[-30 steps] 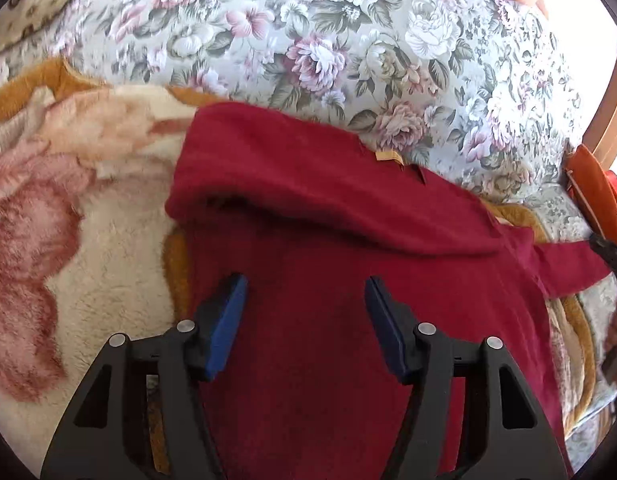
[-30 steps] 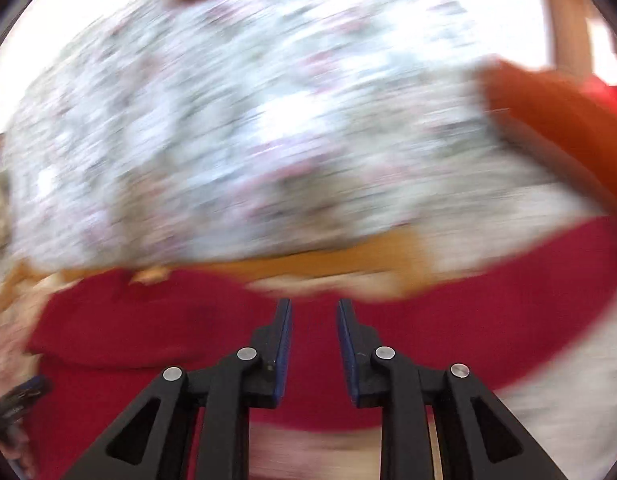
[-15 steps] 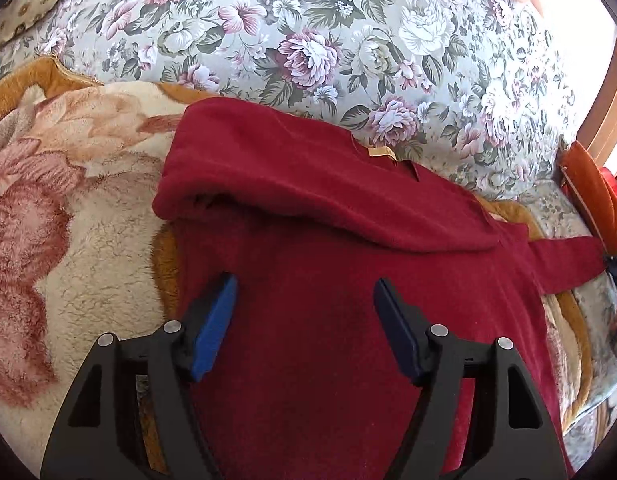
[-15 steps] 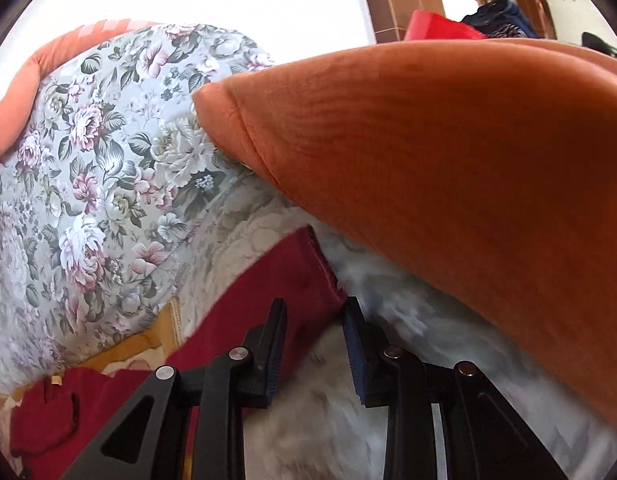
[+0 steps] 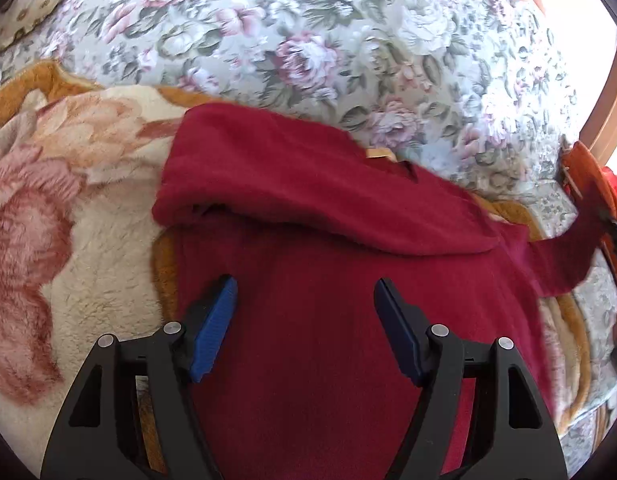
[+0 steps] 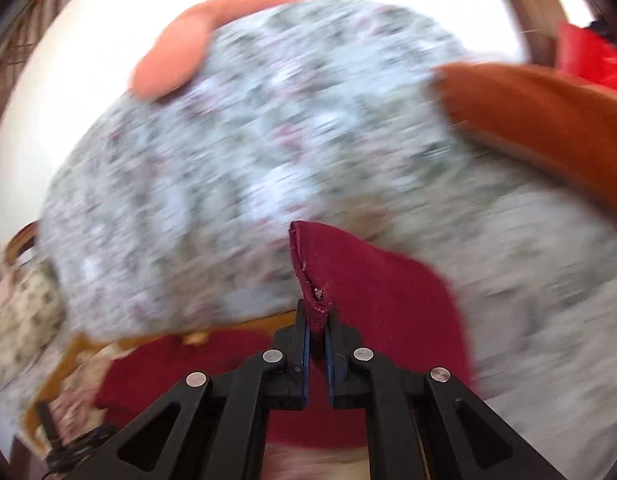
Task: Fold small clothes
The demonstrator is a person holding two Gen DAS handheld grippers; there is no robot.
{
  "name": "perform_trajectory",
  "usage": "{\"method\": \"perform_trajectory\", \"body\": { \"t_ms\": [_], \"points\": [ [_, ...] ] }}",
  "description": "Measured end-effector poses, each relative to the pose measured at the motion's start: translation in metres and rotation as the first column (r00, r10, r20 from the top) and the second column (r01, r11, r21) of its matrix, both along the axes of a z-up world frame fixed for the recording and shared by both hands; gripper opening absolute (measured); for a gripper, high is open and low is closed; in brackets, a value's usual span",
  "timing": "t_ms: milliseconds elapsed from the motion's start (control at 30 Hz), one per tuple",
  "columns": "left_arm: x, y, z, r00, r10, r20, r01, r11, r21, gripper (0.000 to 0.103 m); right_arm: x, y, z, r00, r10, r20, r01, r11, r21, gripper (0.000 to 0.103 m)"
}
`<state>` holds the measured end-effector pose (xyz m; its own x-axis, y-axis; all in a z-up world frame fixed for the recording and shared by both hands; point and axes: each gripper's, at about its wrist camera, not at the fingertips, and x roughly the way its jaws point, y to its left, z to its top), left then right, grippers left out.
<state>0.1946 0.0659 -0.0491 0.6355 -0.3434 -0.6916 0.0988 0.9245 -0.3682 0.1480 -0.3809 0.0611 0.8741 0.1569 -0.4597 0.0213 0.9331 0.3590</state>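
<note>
A dark red sweater (image 5: 316,320) is spread on a fleece blanket (image 5: 88,280) with a cream ground and pink flowers. In the left wrist view the sweater fills the middle and lower part of the picture. Its upper part is folded over into a thick roll that runs from about nine o'clock to three o'clock, and a small tan label (image 5: 378,154) is seen at the neck, near twelve o'clock of the garment.

The left gripper (image 5: 304,328) is held over the body of the sweater with its jaws released and wide apart. Nothing is clamped between its blue pads (image 5: 212,328); only the red cloth is seen below them.

One sleeve (image 5: 564,256) is stretched away toward three o'clock in the left wrist view, up to the edge of the picture.

In the right wrist view, which is blurred, the right gripper (image 6: 317,334) is clenched on the end of this sleeve (image 6: 348,272). The cuff is pinched between the pads and stands up from them toward twelve o'clock.

Behind the sweater a flowered quilt (image 5: 328,40) in grey, green and pink is seen from ten to two o'clock. An orange cushion (image 6: 540,120) lies at two o'clock in the right wrist view.
</note>
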Motion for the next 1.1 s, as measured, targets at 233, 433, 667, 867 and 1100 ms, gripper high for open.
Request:
{"method": "perform_trajectory", "body": {
  "t_ms": [233,433,667,867,1100],
  "points": [
    [0.019,-0.034,0.031,0.997,-0.071,-0.044,0.059,0.973,-0.223,0.071,0.032,0.183,-0.068,0.937,0.317,-0.147,-0.322,0.947,-0.008,0.005],
    [0.035,-0.079,0.023,0.974,-0.223,-0.045,0.205,0.946,-0.253,0.071,0.036,0.218,-0.118,0.927,0.295,-0.232,-0.306,0.952,-0.009,0.006],
    [0.049,-0.122,0.006,0.935,-0.35,-0.064,0.328,0.916,-0.23,0.071,0.032,0.214,-0.115,0.932,0.302,-0.201,-0.311,0.95,-0.01,0.008],
    [0.055,-0.123,-0.002,0.948,-0.312,-0.067,0.284,0.921,-0.268,0.071,0.024,0.22,-0.111,0.924,0.326,-0.201,-0.339,0.94,-0.038,0.028],
    [0.052,-0.124,-0.003,0.962,-0.27,-0.052,0.254,0.945,-0.205,0.056,0.001,0.179,-0.109,0.967,0.091,-0.237,-0.118,0.988,-0.104,0.036]
  ]
}}
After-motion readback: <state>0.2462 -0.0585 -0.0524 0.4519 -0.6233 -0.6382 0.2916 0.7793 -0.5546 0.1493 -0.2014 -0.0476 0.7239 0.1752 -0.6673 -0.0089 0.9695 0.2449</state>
